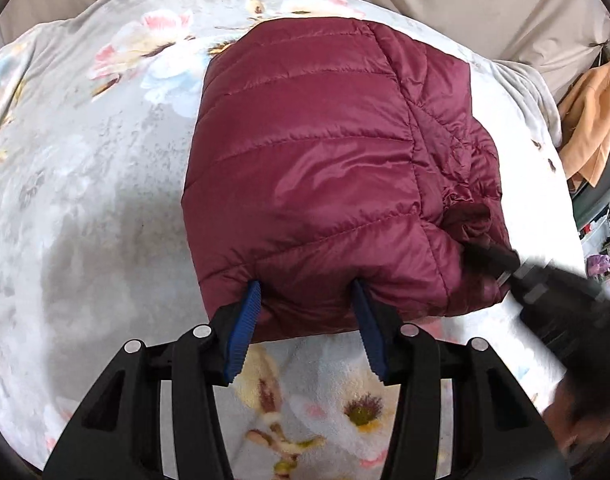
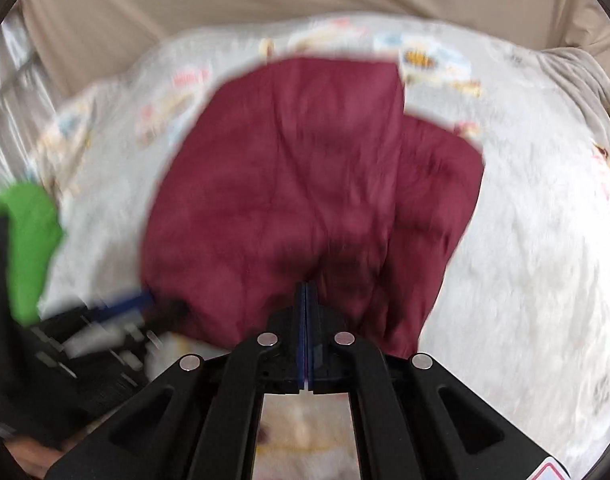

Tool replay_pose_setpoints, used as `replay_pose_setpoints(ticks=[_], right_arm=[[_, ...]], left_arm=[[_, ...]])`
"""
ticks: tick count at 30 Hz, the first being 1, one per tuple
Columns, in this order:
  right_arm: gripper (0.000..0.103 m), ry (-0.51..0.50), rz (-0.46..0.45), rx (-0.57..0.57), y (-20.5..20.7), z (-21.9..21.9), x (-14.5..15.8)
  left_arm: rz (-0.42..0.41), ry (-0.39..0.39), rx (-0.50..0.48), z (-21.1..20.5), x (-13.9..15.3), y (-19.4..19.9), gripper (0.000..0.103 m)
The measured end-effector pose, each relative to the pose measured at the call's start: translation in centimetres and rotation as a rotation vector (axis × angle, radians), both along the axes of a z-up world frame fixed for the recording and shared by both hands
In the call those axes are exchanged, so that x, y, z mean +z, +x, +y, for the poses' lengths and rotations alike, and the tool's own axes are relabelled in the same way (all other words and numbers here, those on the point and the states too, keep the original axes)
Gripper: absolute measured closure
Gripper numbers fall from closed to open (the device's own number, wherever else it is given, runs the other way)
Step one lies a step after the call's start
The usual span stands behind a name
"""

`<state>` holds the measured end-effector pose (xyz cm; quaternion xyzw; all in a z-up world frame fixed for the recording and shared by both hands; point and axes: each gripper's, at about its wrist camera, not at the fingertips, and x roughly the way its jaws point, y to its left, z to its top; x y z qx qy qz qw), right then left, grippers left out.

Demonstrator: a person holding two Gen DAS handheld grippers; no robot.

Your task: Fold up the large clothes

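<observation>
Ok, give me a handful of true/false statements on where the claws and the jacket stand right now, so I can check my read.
1. The left claw is open, its blue pads straddling the near edge of the maroon puffer jacket. True.
2. The right claw is wide open. False: its pads are pressed together at the jacket's near edge, apparently pinching fabric.
3. The jacket lies on a floral blanket. True.
4. The jacket is spread out flat with both sleeves extended. False: it is folded into a compact bundle.
5. A green item shows at the left of the right wrist view. True.
</observation>
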<state>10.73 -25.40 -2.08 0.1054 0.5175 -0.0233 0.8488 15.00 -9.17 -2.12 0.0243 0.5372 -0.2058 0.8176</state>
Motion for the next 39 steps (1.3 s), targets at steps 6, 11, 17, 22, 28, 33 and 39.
replay_pose_setpoints(ticks=[6, 11, 17, 22, 28, 33, 39], right_arm=[[0.103, -0.007, 0.046, -0.025, -1.0, -0.6, -2.3], [0.103, -0.056, 0.019, -0.035, -2.0, -1.2, -0.9], [0.103, -0.040, 0.046, -0.081, -3.2, -2.6, -1.4], [0.093, -0.106, -0.045, -0.088, -5.3, -1.7, 2.6], [0.077, -0.117, -0.080, -0.146, -6.9, -0.6, 3.8], [0.077, -0.085, -0.056, -0.168, -7.2, 0.0, 2.8], [0.073, -0.094, -0.063, -0.173, -7.7, 1.0, 2.7]], left_arm=[[-0.025, 0.061, -0.003, -0.6, -0.6, -0.5, 0.057], [-0.029, 0.070, 0.011, -0.6, -0.6, -1.0, 0.057], [-0.063, 0.097, 0.021, -0.7, 0.5, -2.2, 0.056], [-0.107, 0.136, 0.053, -0.4, 1.5, -3.5, 0.046], [-0.141, 0.140, 0.075, -0.1, 2.4, -4.8, 0.044], [-0.146, 0.124, 0.105, 0.2, 2.8, -5.5, 0.042], [-0.157, 0.129, 0.133, 0.3, 2.5, -5.9, 0.042]])
